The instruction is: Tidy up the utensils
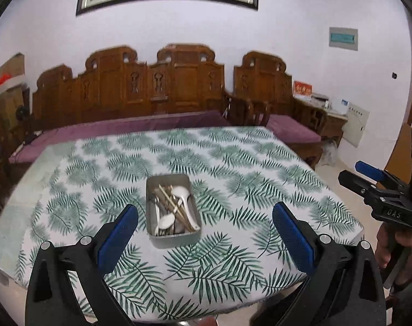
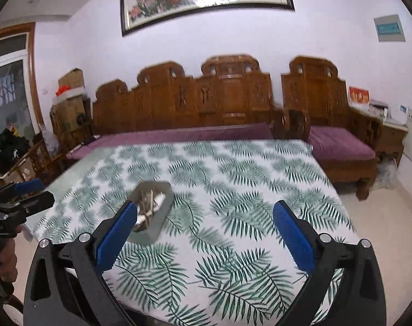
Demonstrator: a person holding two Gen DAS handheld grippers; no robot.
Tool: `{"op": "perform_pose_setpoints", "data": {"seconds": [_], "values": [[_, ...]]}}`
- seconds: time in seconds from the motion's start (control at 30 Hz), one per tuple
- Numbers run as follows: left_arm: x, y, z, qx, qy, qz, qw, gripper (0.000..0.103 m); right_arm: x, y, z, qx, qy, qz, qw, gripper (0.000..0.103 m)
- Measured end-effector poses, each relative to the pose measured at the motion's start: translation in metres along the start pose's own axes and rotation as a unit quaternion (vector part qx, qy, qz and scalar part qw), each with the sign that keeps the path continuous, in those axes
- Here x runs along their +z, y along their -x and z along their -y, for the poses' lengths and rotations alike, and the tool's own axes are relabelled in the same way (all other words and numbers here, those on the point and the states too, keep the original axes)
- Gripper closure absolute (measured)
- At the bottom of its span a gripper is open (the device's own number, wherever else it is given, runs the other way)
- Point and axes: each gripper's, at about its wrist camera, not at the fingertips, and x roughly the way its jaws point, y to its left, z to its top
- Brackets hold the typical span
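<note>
Left wrist view: a metal tray (image 1: 173,233) is seen mid-table (image 1: 260,163) on the leaf-print cloth, holding white spoons (image 1: 180,191) and chopsticks (image 1: 169,199) in a heap; the lower pieces are hard to make out. The left gripper (image 1: 204,217) is held above the near edge, jaws released and empty. In the right wrist view the tray is blurred and partly hidden behind a blue pad; the right gripper (image 2: 204,217) is likewise spread, grasping nothing.

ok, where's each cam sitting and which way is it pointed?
Left wrist: on the left gripper, above the table's near edge, facing the metal tray of spoons and chopsticks; own open jaws show, the right gripper at right.
Right wrist: on the right gripper, facing the table; own open jaws show, the left gripper at left.
Shared: tray, table, wooden bench.
</note>
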Motion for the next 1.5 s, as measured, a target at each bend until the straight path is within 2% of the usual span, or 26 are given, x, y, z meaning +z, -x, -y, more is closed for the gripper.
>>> {"op": "perform_pose_setpoints", "data": {"seconds": [0.17, 0.37, 0.67, 1.5], "values": [[0.011, 0.031, 0.007, 0.000, -0.005, 0.034, 0.9994, 0.008, 0.015, 0.030, -0.014, 0.016, 0.012, 0.034, 0.999, 0.002], [0.017, 0.054, 0.011, 0.008, -0.007, 0.061, 0.9981, 0.008, 0.026, 0.053, -0.030, 0.034, 0.028, 0.053, 0.998, 0.002], [0.011, 0.059, 0.008, 0.000, 0.002, 0.063, 0.9980, 0.008, 0.027, 0.061, -0.048, 0.048, 0.042, 0.052, 0.997, 0.002], [0.008, 0.058, 0.006, 0.003, 0.006, 0.064, 0.9979, 0.008, 0.024, 0.053, -0.049, 0.051, 0.037, 0.041, 0.997, 0.002]]}}
